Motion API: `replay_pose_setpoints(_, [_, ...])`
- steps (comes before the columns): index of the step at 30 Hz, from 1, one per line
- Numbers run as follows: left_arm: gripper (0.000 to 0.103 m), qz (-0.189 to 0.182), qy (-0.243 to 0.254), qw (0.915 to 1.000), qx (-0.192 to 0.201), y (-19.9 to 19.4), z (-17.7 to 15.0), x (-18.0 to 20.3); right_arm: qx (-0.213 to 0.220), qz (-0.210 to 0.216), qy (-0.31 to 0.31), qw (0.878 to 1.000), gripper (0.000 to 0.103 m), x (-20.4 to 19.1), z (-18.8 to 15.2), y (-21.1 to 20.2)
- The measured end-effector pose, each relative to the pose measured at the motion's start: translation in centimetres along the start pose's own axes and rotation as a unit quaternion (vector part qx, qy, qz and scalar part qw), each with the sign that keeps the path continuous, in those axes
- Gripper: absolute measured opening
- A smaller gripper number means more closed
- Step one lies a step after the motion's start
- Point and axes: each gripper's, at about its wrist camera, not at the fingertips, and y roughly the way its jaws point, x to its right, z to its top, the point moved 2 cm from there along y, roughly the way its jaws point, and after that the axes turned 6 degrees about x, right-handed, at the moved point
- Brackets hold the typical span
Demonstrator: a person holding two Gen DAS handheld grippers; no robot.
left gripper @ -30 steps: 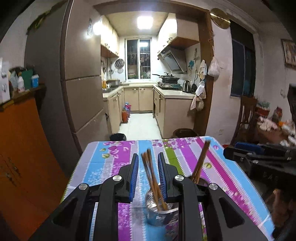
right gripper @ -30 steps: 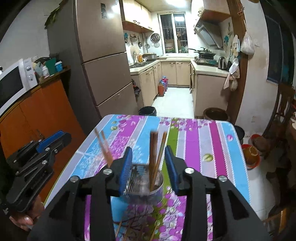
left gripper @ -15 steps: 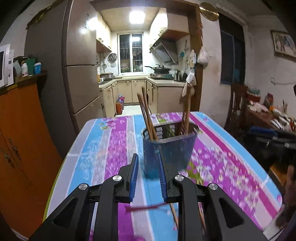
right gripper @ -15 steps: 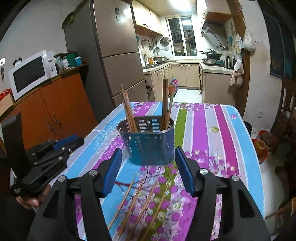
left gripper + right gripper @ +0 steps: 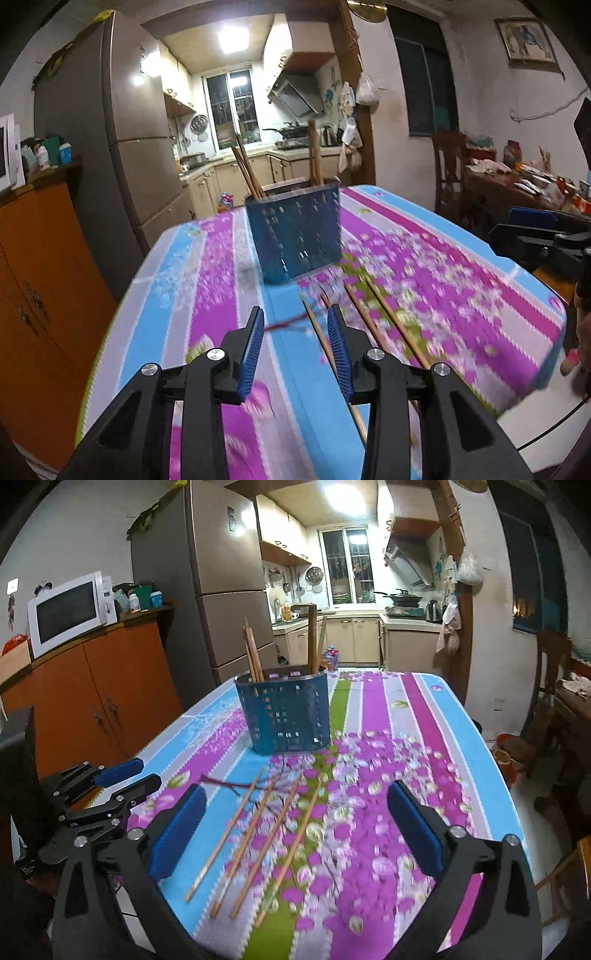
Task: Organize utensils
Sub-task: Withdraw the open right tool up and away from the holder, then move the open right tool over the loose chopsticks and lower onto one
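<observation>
Four loose chopsticks [image 5: 258,834] lie side by side on the striped desk [image 5: 424,716], just in front of the perforated blue utensil holder [image 5: 286,716], where several wooden chopsticks [image 5: 253,653] already stand upright. The job looks roughly half done. The right hand-held gripper [image 5: 295,830] has just spread wide above the loose sticks; the left hand-held gripper [image 5: 295,350] has been parting, empty.

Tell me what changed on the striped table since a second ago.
Both grippers drew back from the blue perforated utensil holder toward the four loose wooden chopsticks. The right gripper and left gripper have just been opening, nothing between them. The holder stayed put, chopsticks standing inside.
</observation>
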Motion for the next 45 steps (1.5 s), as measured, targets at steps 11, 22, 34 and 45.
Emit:
replay_pose_setpoints(11, [0.065,-0.036,-0.011,0.9989,-0.027,-2.3,-7.4,2.2,-0.005,-0.031,-0.030,0.999,0.097,-1.4,-8.6,-2.3])
replay_pose_setpoints(22, [0.044,-0.034,0.025,0.9984,-0.037,-2.0,-11.7,5.4,-0.041,-0.006,-0.042,0.998,0.056,-2.1,-12.9,-1.4])
replay_pose_setpoints(34, [0.032,-0.038,0.039,0.9982,-0.025,-1.0,-11.9,5.6,-0.065,0.056,-0.064,0.994,0.032,-3.1,-14.0,0.6])
replay_pose_setpoints(45, [0.032,-0.037,0.033,0.9987,-0.013,-1.7,-11.8,5.0,-0.074,0.087,-0.077,0.991,0.024,-5.4,-13.0,2.2])
